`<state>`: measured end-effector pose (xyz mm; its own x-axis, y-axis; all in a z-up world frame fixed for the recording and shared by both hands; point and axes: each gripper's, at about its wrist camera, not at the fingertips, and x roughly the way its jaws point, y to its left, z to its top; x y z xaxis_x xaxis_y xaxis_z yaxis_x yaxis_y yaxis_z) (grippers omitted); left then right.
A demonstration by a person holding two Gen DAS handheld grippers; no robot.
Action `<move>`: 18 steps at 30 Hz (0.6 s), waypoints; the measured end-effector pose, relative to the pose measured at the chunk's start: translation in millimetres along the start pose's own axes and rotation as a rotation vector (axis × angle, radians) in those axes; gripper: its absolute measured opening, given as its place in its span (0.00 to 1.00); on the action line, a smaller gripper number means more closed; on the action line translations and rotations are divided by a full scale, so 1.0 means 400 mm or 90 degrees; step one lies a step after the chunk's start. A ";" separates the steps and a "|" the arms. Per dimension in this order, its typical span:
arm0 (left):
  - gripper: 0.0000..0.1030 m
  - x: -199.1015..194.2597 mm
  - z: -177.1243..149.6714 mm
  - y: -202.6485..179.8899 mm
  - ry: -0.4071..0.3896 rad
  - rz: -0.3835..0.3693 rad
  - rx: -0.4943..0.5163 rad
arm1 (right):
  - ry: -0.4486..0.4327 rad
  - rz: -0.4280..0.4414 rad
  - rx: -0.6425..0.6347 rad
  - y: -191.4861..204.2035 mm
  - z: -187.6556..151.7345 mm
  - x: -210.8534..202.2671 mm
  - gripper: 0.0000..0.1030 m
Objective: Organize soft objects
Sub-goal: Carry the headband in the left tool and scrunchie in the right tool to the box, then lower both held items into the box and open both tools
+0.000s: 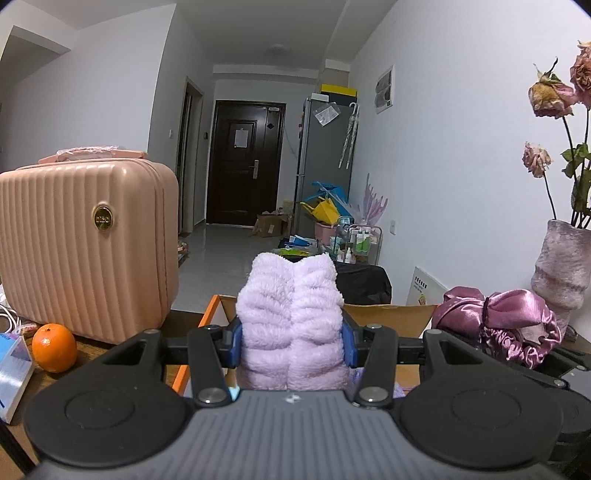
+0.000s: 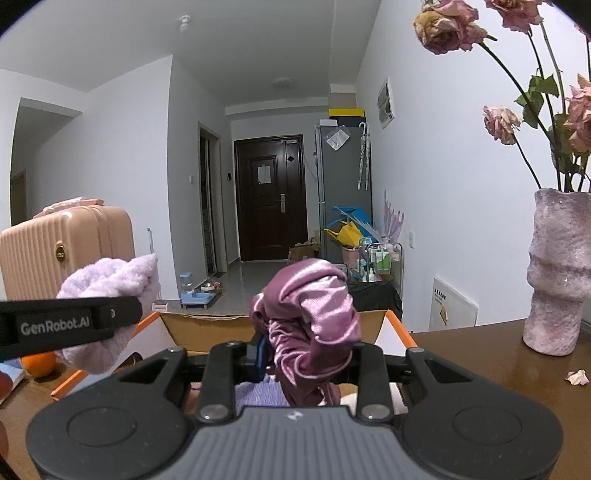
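My left hand-held gripper [image 1: 291, 341] was clamped on the fluffy lilac cloth [image 1: 290, 317], my right hand-held gripper [image 2: 308, 354] on the satin bonnet [image 2: 314, 306]; both were over the open box [image 2: 207, 325] ahead, neither dropped in yet.

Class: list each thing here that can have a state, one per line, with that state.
Left tongs: shut on the fluffy lilac cloth, held above the box.
Right tongs: shut on the satin bonnet.
Cardboard box: open, flaps up.
Pink suitcase: closed, upright.
Front door: closed.
Roses: wilted, standing in the vase.
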<state>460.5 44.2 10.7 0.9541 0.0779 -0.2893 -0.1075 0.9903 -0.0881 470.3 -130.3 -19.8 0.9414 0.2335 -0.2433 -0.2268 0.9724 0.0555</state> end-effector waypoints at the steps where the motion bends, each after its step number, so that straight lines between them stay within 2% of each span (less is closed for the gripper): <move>1: 0.48 0.003 0.000 -0.003 0.000 0.001 0.000 | 0.000 0.000 0.000 0.001 0.001 0.004 0.28; 18: 0.48 0.068 -0.010 -0.028 0.007 0.027 0.022 | 0.022 -0.018 0.005 0.011 0.006 0.081 0.28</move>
<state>486.5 34.9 0.1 0.9457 0.1195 -0.3024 -0.1386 0.9894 -0.0425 500.3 -118.6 -25.2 0.9382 0.2055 -0.2785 -0.1979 0.9787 0.0553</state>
